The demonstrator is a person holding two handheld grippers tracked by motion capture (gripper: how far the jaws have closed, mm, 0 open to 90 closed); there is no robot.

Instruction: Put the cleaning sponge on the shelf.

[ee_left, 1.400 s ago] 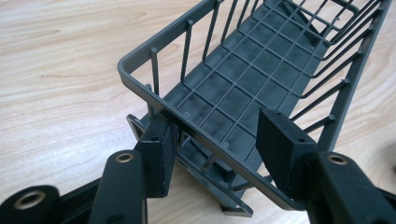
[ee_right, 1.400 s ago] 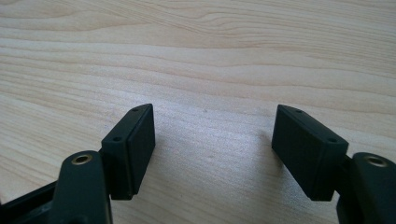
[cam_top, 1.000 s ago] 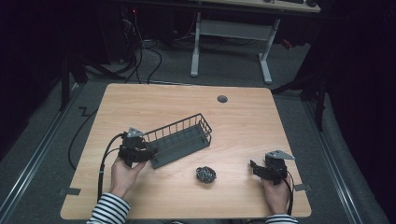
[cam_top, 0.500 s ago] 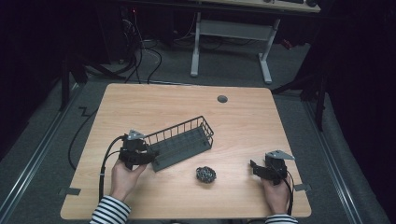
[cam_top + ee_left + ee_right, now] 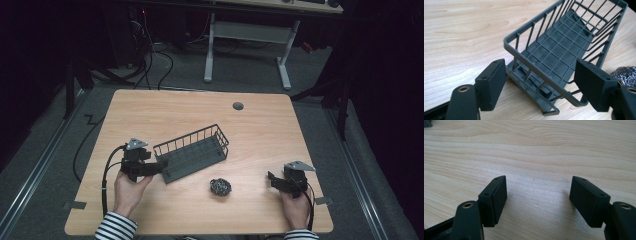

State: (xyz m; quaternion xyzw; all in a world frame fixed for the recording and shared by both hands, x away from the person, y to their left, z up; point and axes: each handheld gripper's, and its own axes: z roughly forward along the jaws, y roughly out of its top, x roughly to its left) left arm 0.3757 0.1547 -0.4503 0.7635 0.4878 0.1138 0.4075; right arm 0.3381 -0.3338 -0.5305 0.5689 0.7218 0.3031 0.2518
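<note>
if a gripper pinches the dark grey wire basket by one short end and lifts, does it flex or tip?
The dark grey wire basket looks rigid: thick welded bars and a grid floor, so probably little flex. It is long and narrow, so held at one end, where the open left gripper sits, the far end likely sags. Open mesh suggests light weight.

In the high view the left gripper (image 5: 159, 167) sat in the lower left of the frame, its hand (image 5: 129, 192) rising from a striped sleeve (image 5: 116, 228) at the bottom edge and pointing toward the right. Its jaws had just been opening and stood apart, the pads (image 5: 491, 83) pressing on nothing. The right gripper (image 5: 270, 179) lay in the lower right, pointing left, its hand (image 5: 295, 210) low behind it. Its pads (image 5: 495, 198) stood wide with nothing between them.
</note>
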